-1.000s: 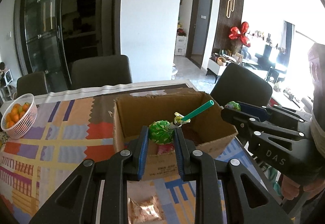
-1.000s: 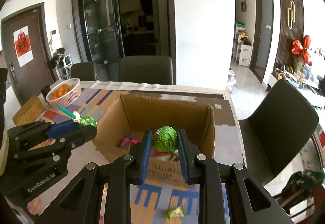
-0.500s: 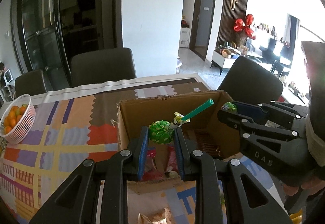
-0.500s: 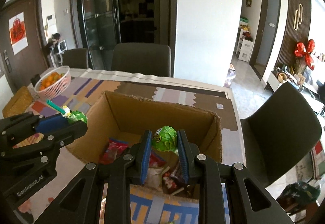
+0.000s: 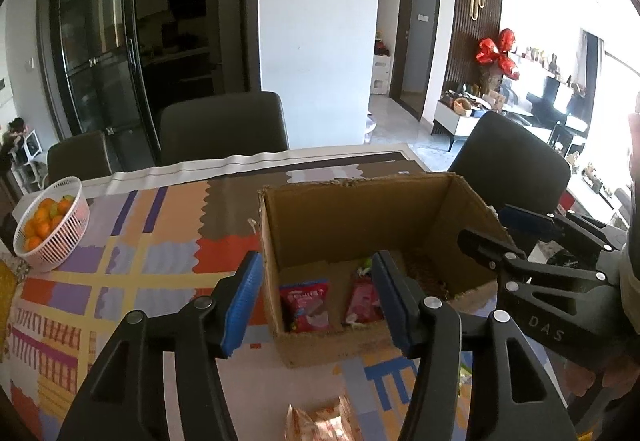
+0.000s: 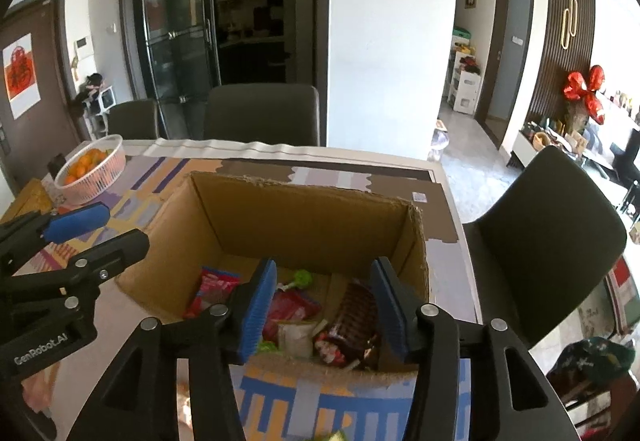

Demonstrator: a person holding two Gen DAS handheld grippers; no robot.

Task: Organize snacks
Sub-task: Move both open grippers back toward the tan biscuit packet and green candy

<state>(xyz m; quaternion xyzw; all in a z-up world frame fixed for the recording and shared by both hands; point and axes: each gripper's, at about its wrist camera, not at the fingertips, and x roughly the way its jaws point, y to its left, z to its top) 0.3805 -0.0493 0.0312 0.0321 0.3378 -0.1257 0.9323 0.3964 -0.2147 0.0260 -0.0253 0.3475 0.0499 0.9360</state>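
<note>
An open cardboard box (image 5: 352, 217) (image 6: 304, 213) stands on the patterned table. It holds several snack packets, among them a red packet (image 5: 306, 305) (image 6: 214, 287) and a green lollipop (image 6: 301, 278). My left gripper (image 5: 316, 301) is open and empty over the box's near left corner. My right gripper (image 6: 324, 305) is open and empty above the box's near edge. Each gripper shows in the other's view, the right (image 5: 500, 237) beside the box's right wall, the left (image 6: 104, 229) beside its left wall.
A white basket of oranges (image 5: 52, 225) (image 6: 90, 169) stands at the table's far left. A shiny snack packet (image 5: 324, 421) lies on the table near me. Dark chairs (image 5: 224, 129) (image 6: 544, 237) ring the table's far and right sides.
Both grippers held green lollipops and moved over the box. Both have now opened, and the lollipops have dropped out of them into the box.
</note>
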